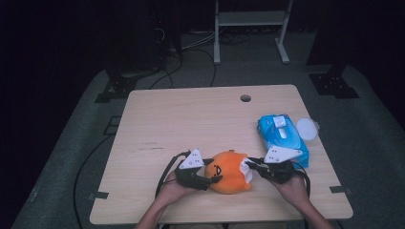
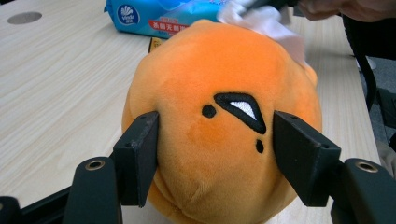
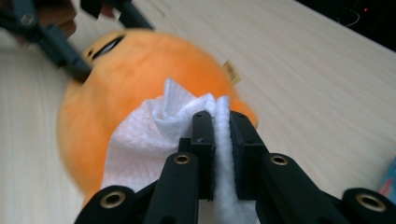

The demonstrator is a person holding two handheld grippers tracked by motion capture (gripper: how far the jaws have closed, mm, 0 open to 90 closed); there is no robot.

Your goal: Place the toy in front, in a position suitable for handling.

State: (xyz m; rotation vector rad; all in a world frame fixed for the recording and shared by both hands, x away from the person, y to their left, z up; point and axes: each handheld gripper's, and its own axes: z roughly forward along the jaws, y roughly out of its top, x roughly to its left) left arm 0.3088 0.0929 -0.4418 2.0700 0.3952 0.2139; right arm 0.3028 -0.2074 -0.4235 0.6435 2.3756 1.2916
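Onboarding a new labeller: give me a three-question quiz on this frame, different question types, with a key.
1. True or false: the left tongs clamp the orange plush toy by its sides.
2. What do the right tongs pinch? A) the white wipe B) the blue wipe pack C) a cable
3. Fill in: the wipe lies against the ____.

Key
1. True; both pads press into the plush.
2. A; the pack lies apart on the table, behind the right hand.
3. Toy, on the side away from its face.
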